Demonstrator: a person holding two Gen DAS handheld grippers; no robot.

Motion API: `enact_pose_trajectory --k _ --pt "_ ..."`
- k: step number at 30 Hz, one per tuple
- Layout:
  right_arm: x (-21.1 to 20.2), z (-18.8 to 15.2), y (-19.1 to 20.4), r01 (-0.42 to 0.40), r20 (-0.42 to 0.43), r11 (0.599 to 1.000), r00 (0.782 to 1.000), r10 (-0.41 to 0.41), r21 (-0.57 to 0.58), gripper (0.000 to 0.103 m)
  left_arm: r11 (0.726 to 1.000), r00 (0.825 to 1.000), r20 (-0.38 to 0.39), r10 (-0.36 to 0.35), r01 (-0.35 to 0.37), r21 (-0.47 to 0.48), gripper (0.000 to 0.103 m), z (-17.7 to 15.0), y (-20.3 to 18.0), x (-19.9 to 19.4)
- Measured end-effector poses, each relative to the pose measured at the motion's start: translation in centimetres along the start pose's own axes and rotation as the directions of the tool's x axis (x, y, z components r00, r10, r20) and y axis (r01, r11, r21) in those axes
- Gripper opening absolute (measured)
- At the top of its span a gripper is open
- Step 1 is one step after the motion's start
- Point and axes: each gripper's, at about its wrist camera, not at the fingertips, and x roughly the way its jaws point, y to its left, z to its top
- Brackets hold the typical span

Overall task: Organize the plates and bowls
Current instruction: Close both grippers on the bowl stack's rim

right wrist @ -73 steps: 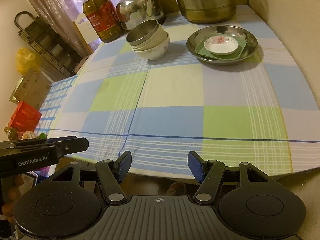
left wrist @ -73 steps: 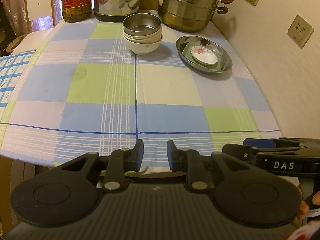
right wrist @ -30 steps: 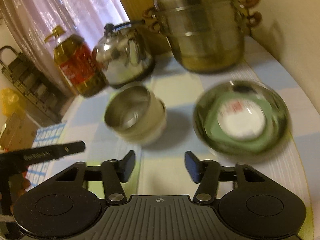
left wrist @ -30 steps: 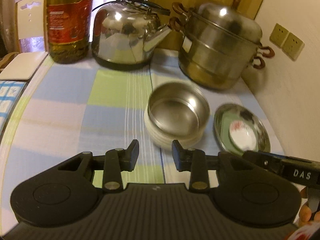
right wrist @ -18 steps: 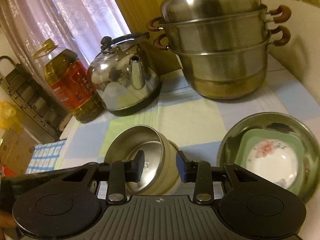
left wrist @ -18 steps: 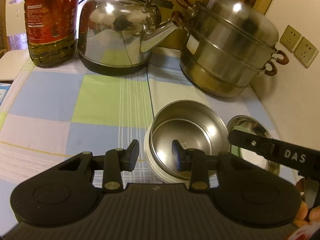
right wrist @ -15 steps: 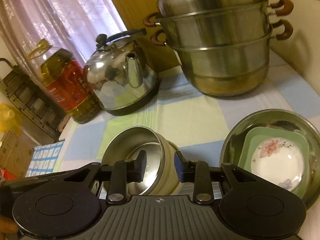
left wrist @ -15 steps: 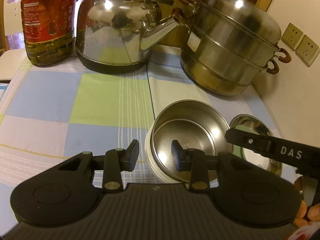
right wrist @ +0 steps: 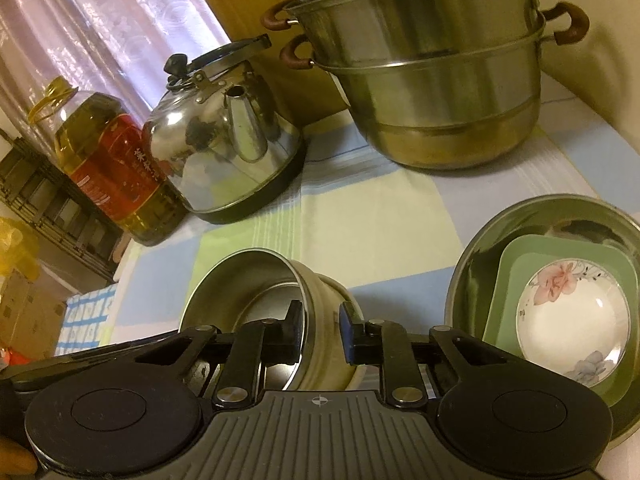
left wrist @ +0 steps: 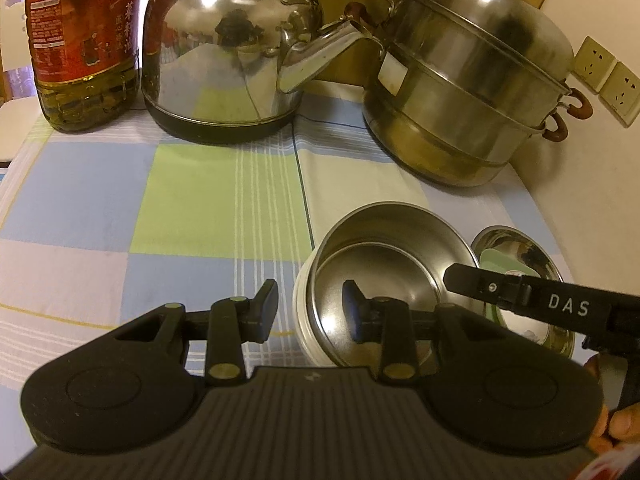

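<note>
At 5 o'clock on the checked surface (left wrist: 224, 200), the stack of bowls (left wrist: 394, 288) has both tools on it. On top sits the steel bowl (right wrist: 248, 292), nested inside the cream bowls (right wrist: 334, 344) underneath.

Right gripper (right wrist: 320, 330) first: one finger (right wrist: 294, 332) is inside the steel bowl, the other (right wrist: 350, 336) is outside against the cream wall, so the rim and side of the stack sit between them. Its jaws have just been closing, and they now look clamped on the stack wall.

Left gripper (left wrist: 310, 310) now, straddling the opposite rim at the stack's 7 o'clock edge. Its right finger (left wrist: 354, 306) is down inside the steel bowl, its left finger (left wrist: 266, 308) hangs outside over the cloth, and a clear gap shows between that outer pad and the cream side, so this one is not gripping.

At 3 o'clock of the stack, just beside it, lies the steel plate (right wrist: 480, 248), carrying a green square dish (right wrist: 508, 292) with a flowered saucer (right wrist: 572, 320) on top.

Along the back edge at 12 o'clock stand 3 bystanders: an oil bottle (left wrist: 80, 40) at the left, a shiny kettle (left wrist: 224, 52) in the middle with its spout aimed at the big steamer pot (left wrist: 472, 92) on the right. A fingertip of the person's hand (left wrist: 622, 426) shows at the lower right of the left view, holding the right tool.
</note>
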Motion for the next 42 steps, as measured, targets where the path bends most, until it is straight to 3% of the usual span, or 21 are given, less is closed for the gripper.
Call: enact_pose_trajectory --k 7,15,18,29,31,34,42 --pt "0.4 0.4 -1.2 -0.018 -0.011 0.997 1.0 0.019 0.069 0.017 1.0 1.0 -0.018 -0.011 0.011 -0.003 0.021 0.3 -0.2 0.6" --pt "0.7 0.5 -2.4 -0.043 -0.024 0.987 0.999 0.047 0.158 0.017 1.0 1.0 -0.012 -0.016 0.016 0.008 0.019 0.5 -0.5 0.8" --pt "1.0 0.5 -2.5 -0.031 -0.036 0.987 0.999 0.037 0.16 0.015 1.0 1.0 -0.025 -0.006 0.007 0.016 0.013 0.3 -0.6 1.2" --pt "1.4 0.5 -2.2 -0.008 -0.058 0.993 0.998 0.015 0.121 0.014 1.0 0.999 -0.037 0.0 0.0 -0.02 0.017 0.6 0.0 1.6" --pt "1.4 0.5 -1.8 0.017 -0.06 0.995 0.998 -0.012 0.094 0.02 1.0 0.999 -0.04 0.005 -0.006 -0.028 0.019 0.6 0.1 1.6" --pt "1.3 0.3 -1.5 0.052 -0.046 0.997 0.998 -0.05 0.049 0.043 0.999 0.999 -0.048 0.009 -0.011 -0.041 0.025 0.6 0.5 1.8" --pt "2.9 -0.4 -2.1 0.035 -0.097 0.996 0.995 -0.028 0.078 0.044 0.998 0.997 -0.082 -0.006 0.0 -0.07 0.029 0.4 0.9 3.1"
